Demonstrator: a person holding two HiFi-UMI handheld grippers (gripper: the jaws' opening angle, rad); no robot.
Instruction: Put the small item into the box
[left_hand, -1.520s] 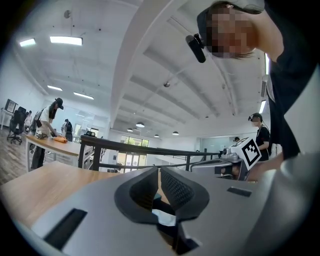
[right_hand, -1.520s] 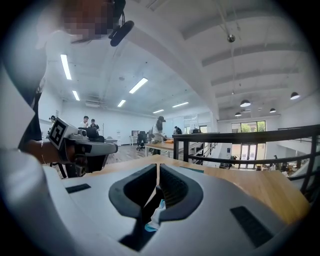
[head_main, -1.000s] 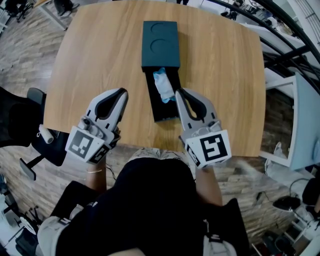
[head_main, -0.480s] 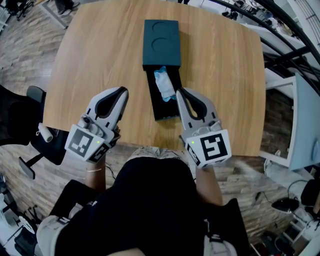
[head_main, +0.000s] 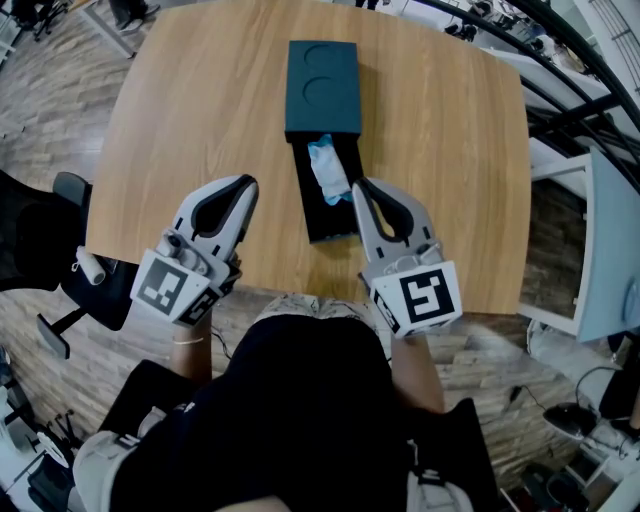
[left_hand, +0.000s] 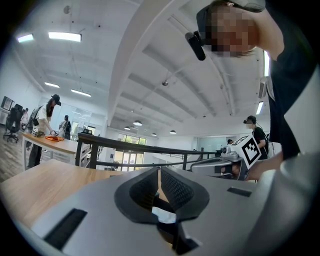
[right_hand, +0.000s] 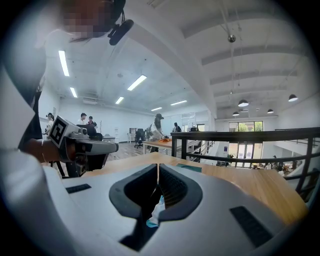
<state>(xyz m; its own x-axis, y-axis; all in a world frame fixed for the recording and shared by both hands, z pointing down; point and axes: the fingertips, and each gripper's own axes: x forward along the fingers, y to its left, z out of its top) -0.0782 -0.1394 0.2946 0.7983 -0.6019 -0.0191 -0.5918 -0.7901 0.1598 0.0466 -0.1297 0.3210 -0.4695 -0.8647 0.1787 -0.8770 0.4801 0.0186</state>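
Observation:
A dark teal box (head_main: 322, 88) lies on the wooden table (head_main: 200, 120), its drawer tray (head_main: 328, 228) slid out toward me. Inside the tray rests the small item (head_main: 327, 172), a light blue and white packet. My left gripper (head_main: 247, 184) hovers left of the tray, shut and holding nothing. To the tray's right, close beside its near end, is my right gripper (head_main: 358, 188), also shut and empty. The left gripper view shows the jaws (left_hand: 159, 171) pressed together. In the right gripper view the jaws (right_hand: 158, 168) meet too, and a bit of the blue item (right_hand: 153, 216) shows beneath them.
The table's near edge runs just below both grippers. An office chair (head_main: 60, 250) stands off the left side, and a white panel (head_main: 605, 250) off the right. The other gripper shows in each gripper view: the right one (left_hand: 248, 148), the left one (right_hand: 75, 142).

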